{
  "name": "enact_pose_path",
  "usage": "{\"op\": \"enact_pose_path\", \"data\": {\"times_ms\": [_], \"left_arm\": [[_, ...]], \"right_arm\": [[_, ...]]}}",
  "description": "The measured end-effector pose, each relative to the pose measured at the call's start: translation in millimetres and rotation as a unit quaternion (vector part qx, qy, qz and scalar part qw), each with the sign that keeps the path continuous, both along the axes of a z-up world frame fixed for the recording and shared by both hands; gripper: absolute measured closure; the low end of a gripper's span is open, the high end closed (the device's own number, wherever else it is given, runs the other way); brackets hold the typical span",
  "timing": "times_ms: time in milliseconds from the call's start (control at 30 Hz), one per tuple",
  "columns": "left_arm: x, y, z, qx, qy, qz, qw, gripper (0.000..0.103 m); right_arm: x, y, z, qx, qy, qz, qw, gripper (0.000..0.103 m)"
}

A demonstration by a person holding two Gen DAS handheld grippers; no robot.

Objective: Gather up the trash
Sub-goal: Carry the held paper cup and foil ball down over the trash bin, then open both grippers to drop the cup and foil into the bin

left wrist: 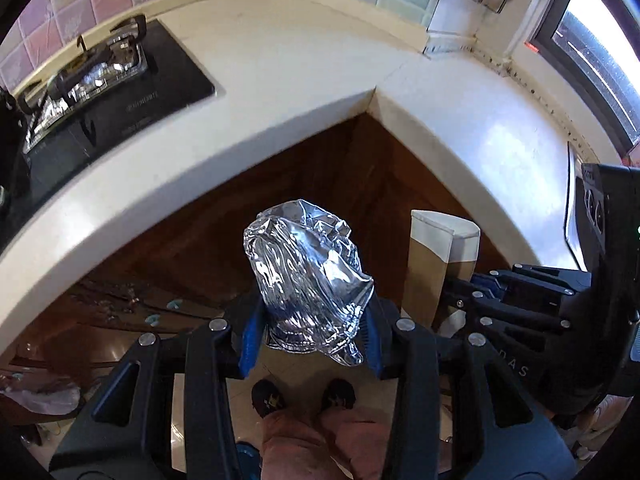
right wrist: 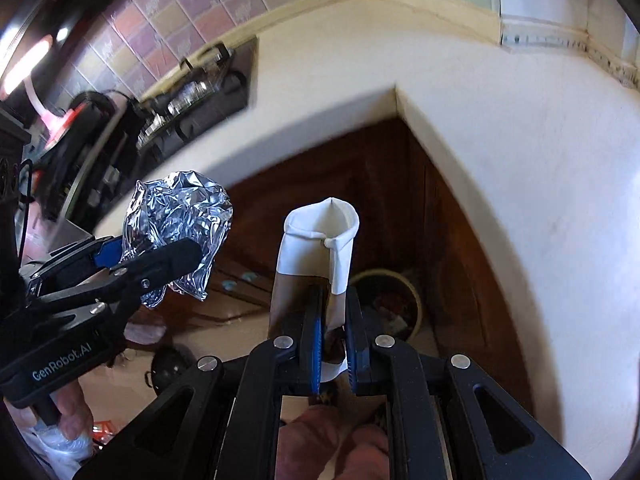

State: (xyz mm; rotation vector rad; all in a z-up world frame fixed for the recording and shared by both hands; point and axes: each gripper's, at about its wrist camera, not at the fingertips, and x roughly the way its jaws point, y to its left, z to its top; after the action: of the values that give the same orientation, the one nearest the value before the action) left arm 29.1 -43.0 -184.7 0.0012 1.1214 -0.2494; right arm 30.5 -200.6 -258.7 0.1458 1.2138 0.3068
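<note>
Two grippers carry trash clear of the countertop (left wrist: 280,92): left gripper (left wrist: 310,336) clamps crumpled foil (left wrist: 304,276); right gripper (right wrist: 334,344) pinches a flattened paper cup (right wrist: 320,248), presumably bound for the bin (right wrist: 386,304) below.

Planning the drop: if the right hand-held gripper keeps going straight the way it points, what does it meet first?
Probably the round bin on the floor under the counter corner, beyond the held brown-and-white paper cup; depth is unclear.

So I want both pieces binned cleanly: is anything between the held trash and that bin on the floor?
Nothing visible blocks it. The right gripper holds the paper cup just above the bin, open air between. The foil in the left gripper sits off to the side.
</note>
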Motion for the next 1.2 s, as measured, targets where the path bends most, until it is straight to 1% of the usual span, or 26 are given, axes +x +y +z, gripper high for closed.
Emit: {"op": "enact_pose_path", "data": {"times_ms": [100,200,233,367,433,500,567,667,733,833,867,900,933,967,1000,1033,1067,1200], "left_arm": [[-1.2,4.8,-52.5,-0.009,0.035,-0.002,0.9994,0.065],[-0.9,7.0,-104.7,-0.006,0.057,-0.004,0.9983,0.065],[-0.7,7.1,-122.8,-0.005,0.065,-0.006,0.9978,0.065],[3.6,4.9,-197.5,-0.005,0.096,-0.017,0.9952,0.065],[9.4,2.6,-226.1,-0.006,0.106,-0.021,0.9941,0.065],[18.0,-0.5,-254.5,-0.009,0.114,-0.023,0.9931,0.065],[24.9,-3.6,-280.8,-0.012,0.121,-0.024,0.9923,0.064],[33.0,-9.2,-310.7,-0.011,0.128,-0.024,0.9914,0.064],[39.1,-12.0,-325.8,-0.007,0.129,-0.023,0.9913,0.064],[44.6,-14.8,-347.2,-0.003,0.140,-0.016,0.9900,0.062],[46.0,-15.1,-354.6,-0.002,0.147,-0.013,0.9890,0.056],[45.9,-14.9,-358.9,-0.001,0.150,-0.009,0.9886,0.044],[46.8,-14.9,-362.6,0.001,0.151,-0.005,0.9885,0.037],[49.0,-16.1,-364.5,0.003,0.152,-0.002,0.9884,0.028],[48.3,-11.1,-367.6,0.004,0.151,0.000,0.9885,0.027],[48.8,-10.1,-369.1,0.007,0.152,0.002,0.9883,0.026],[49.2,-10.1,-370.4,0.011,0.154,0.004,0.9881,0.022],[49.7,-3.7,-369.2,0.015,0.156,0.008,0.9876,0.021]], "right_arm": [[-9.6,3.2,-49.8,-0.015,0.031,-0.006,0.999,0.094],[-16.8,3.4,-108.4,-0.022,0.067,-0.019,0.997,0.094],[-19.1,2.4,-132.7,-0.027,0.081,-0.027,0.996,0.094],[-23.9,-6.6,-210.5,-0.027,0.122,-0.057,0.990,0.094],[-25.1,-12.1,-249.1,-0.024,0.139,-0.068,0.988,0.093],[-24.2,-16.1,-280.1,-0.026,0.146,-0.074,0.986,0.093],[-20.1,-17.2,-307.2,-0.029,0.150,-0.075,0.985,0.093],[-16.2,-24.1,-344.7,-0.033,0.159,-0.079,0.984,0.093],[-5.3,-21.0,-361.1,-0.032,0.160,-0.079,0.983,0.093],[-2.6,-25.6,-382.4,-0.036,0.165,-0.075,0.983,0.093],[5.6,-22.1,-385.4,-0.038,0.167,-0.075,0.982,0.093],[6.1,-22.5,-389.5,-0.039,0.170,-0.074,0.982,0.090],[11.1,-18.4,-392.7,-0.040,0.174,-0.074,0.981,0.084],[13.8,-16.7,-394.6,-0.038,0.177,-0.077,0.980,0.079],[15.3,-16.5,-395.0,-0.035,0.177,-0.080,0.980,0.069],[19.0,-15.0,-394.5,-0.034,0.174,-0.082,0.981,0.064],[21.2,-15.0,-393.0,-0.032,0.172,-0.083,0.981,0.063],[21.1,-10.8,-391.5,-0.036,0.176,-0.080,0.980,0.062]]}}
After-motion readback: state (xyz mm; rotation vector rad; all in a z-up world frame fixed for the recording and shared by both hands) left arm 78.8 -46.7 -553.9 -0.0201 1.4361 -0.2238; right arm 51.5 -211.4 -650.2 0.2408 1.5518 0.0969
